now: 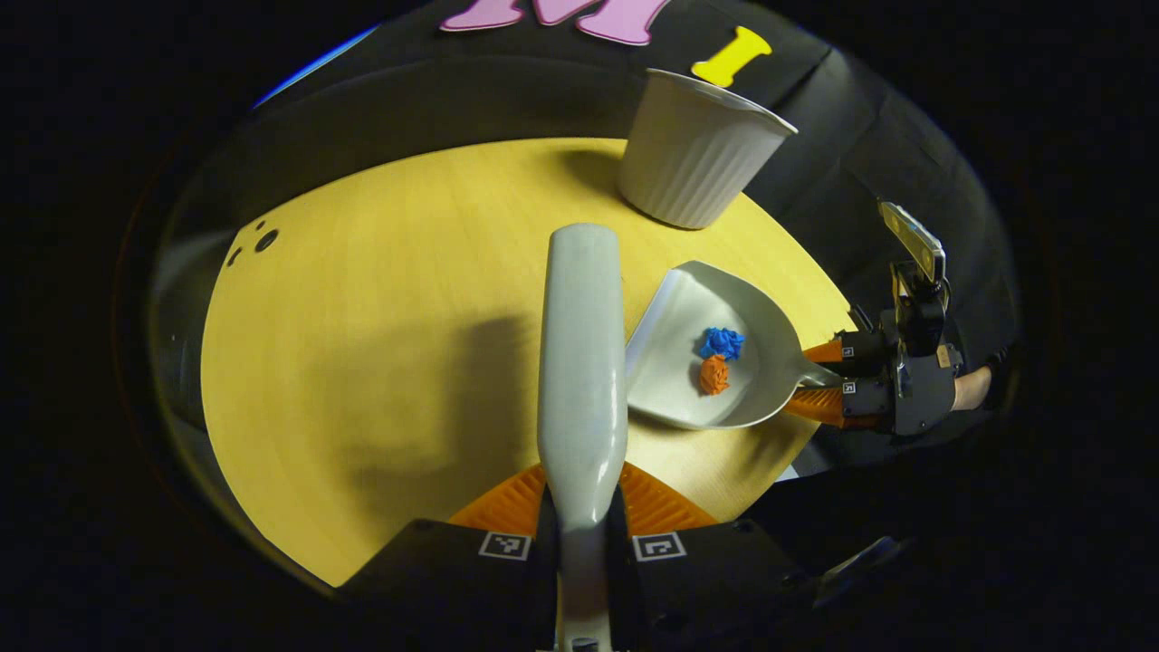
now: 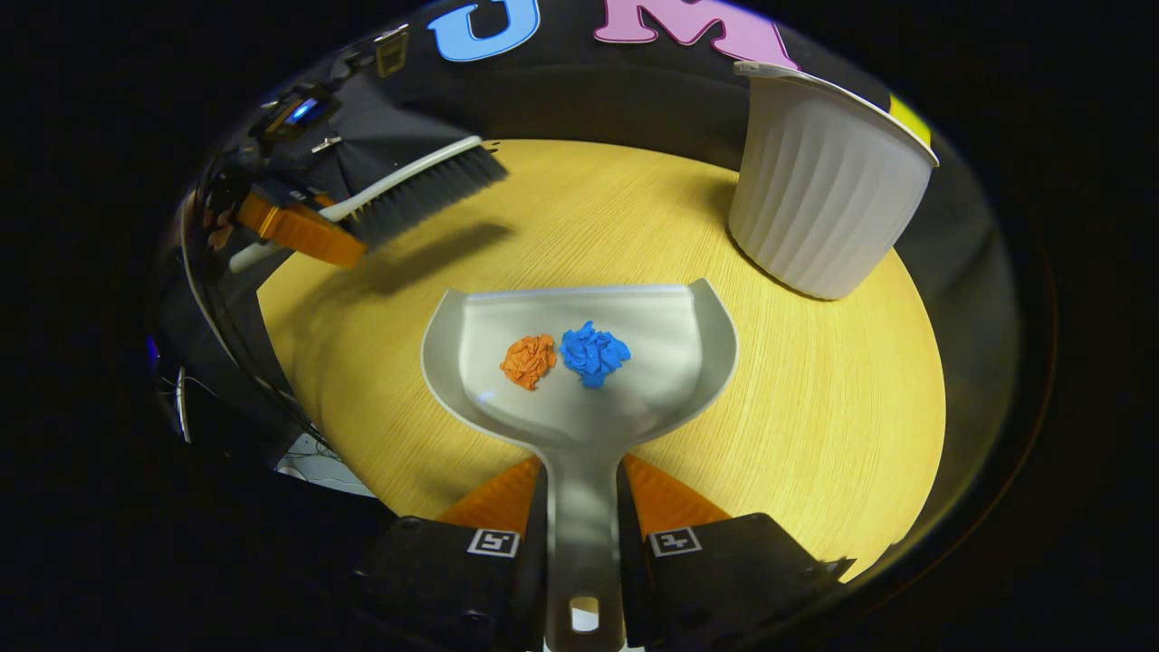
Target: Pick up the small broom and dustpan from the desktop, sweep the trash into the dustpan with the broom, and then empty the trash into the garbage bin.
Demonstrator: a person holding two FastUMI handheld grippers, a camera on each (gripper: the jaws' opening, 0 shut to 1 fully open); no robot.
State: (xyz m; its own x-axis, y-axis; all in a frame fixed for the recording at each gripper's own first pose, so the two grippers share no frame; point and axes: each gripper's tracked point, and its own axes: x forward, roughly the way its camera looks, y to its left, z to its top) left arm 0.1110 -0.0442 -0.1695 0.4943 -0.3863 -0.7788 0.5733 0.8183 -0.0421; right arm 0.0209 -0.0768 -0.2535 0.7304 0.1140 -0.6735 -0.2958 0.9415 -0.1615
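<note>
My left gripper [image 1: 584, 493] is shut on the white broom [image 1: 582, 362], whose back runs forward over the round yellow table [image 1: 380, 299]. To its right lies the grey dustpan [image 1: 702, 358] with a blue paper wad [image 1: 722, 342] and an orange wad [image 1: 713, 374] inside. My right gripper [image 2: 582, 493] is shut on the dustpan's handle [image 2: 582, 507]; the dustpan [image 2: 652, 362] holds the orange wad [image 2: 529, 359] and blue wad [image 2: 593, 351]. In the right gripper view the broom [image 2: 421, 192] hangs above the table at the far left, dark bristles down, held by the left gripper [image 2: 299, 228]. The right gripper [image 1: 828, 376] shows at the table's right edge.
A white ribbed garbage bin [image 1: 693, 154] stands at the table's far edge, beyond the dustpan [image 2: 828, 181]. Small dark holes [image 1: 263, 240] mark the table's far left. The black cloth wall rises behind the table. The tabletop [image 2: 815, 417] is bare wood around the dustpan.
</note>
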